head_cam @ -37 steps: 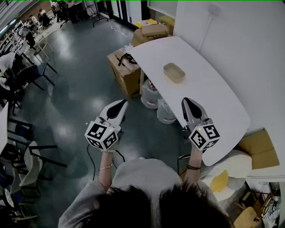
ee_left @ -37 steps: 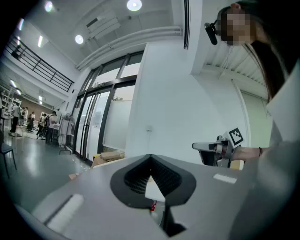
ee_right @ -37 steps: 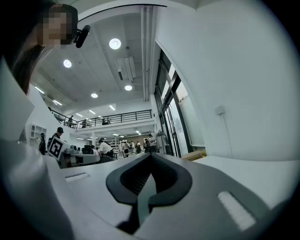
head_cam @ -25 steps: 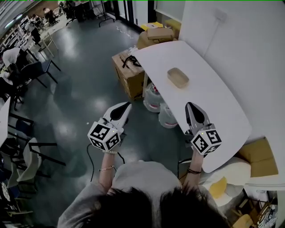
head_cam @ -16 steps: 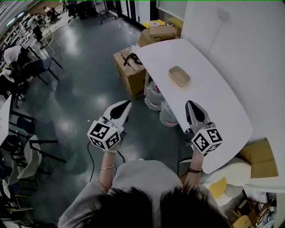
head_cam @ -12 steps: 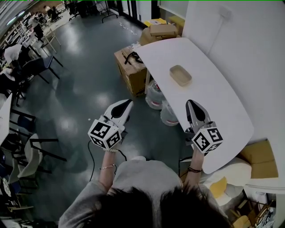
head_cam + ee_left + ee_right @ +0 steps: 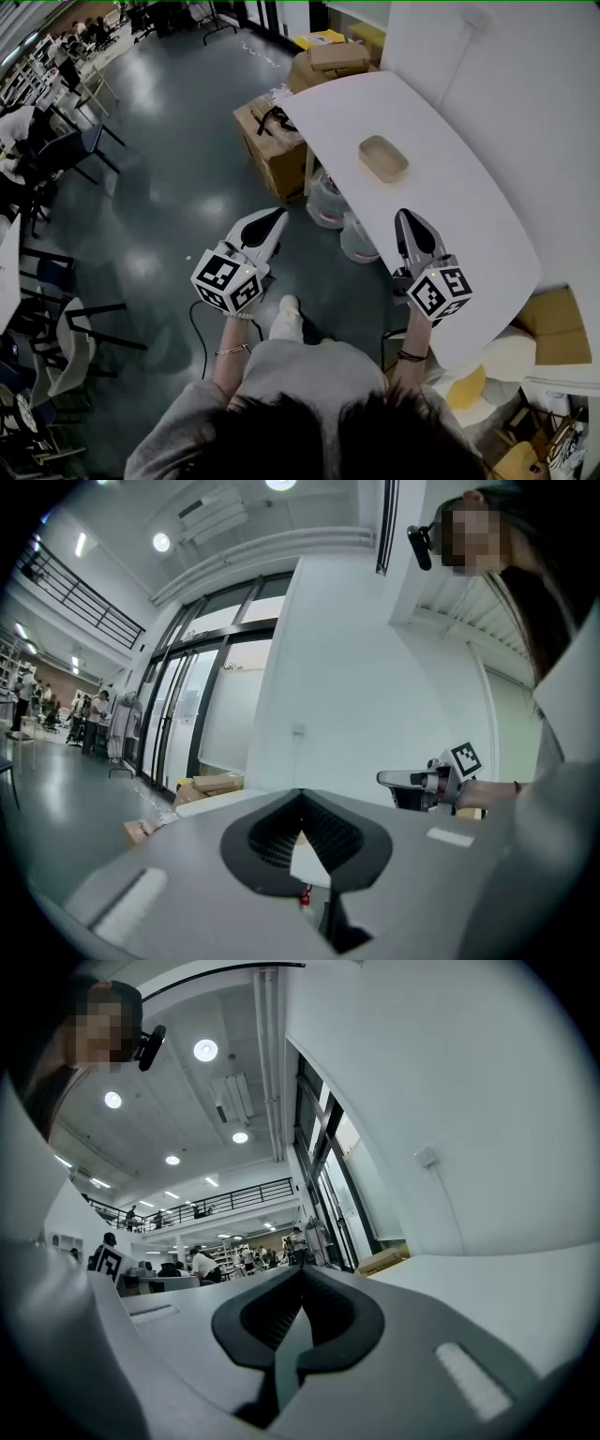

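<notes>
Closest in the head view, below the person's dark hair and grey top, one pale shoe [image 7: 285,319] stands on the dark floor between the two arms. Just beyond it both tools are held side by side, well apart. The left gripper [image 7: 275,217] hangs over bare floor, its jaws pressed together to a point with nothing between them, as its own view confirms. The right gripper [image 7: 405,217] is likewise closed on nothing, and its tip shows against the near part of the white table [image 7: 473,220].

Farther along that table lies a shallow tan tray [image 7: 382,157], alone on the top. It sits ahead of the right gripper and a little to its left, well apart from it, and ahead and to the right of the left gripper, farther still. Its long axis runs from far-left to near-right in the head view, roughly along the table's length, with the open side up.

Under the table's left edge stand two water jugs [image 7: 328,202], and past them a cardboard box [image 7: 267,141].
</notes>
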Tool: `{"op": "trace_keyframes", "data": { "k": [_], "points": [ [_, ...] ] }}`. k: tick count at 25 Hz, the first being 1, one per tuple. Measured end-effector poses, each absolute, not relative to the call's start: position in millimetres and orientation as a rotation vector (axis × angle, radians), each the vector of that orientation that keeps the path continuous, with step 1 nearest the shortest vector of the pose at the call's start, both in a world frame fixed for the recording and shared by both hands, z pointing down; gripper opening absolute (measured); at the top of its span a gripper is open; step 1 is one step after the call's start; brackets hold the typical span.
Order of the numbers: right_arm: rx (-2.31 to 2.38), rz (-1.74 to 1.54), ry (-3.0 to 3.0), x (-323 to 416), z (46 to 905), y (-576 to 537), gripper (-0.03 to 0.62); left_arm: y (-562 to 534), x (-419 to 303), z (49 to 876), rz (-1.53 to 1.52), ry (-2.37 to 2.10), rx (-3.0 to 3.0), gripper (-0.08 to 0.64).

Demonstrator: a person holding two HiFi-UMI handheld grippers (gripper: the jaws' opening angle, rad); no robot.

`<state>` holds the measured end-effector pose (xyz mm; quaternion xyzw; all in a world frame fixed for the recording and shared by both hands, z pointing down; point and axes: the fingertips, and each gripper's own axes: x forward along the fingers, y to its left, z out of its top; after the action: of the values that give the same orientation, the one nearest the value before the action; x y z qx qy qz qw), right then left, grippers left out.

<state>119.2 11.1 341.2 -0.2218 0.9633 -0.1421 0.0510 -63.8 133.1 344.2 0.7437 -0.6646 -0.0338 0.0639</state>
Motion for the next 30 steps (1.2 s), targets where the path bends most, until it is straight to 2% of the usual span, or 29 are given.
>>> {"op": "trace_keyframes", "data": {
  "k": [21,30],
  "points": [
    [-1.055,-0.481,2.797,41.7,362.4,-40.9,0.012,33.2,-140.8,374.5,-0.065,-1.588,2.456,-0.006],
    [-1.167,-0.507,2.762,46.2,374.5,-52.2,0.012,4.4,-146.9,383.3,-0.071,-1.508,2.476,-0.005]
  ]
}}
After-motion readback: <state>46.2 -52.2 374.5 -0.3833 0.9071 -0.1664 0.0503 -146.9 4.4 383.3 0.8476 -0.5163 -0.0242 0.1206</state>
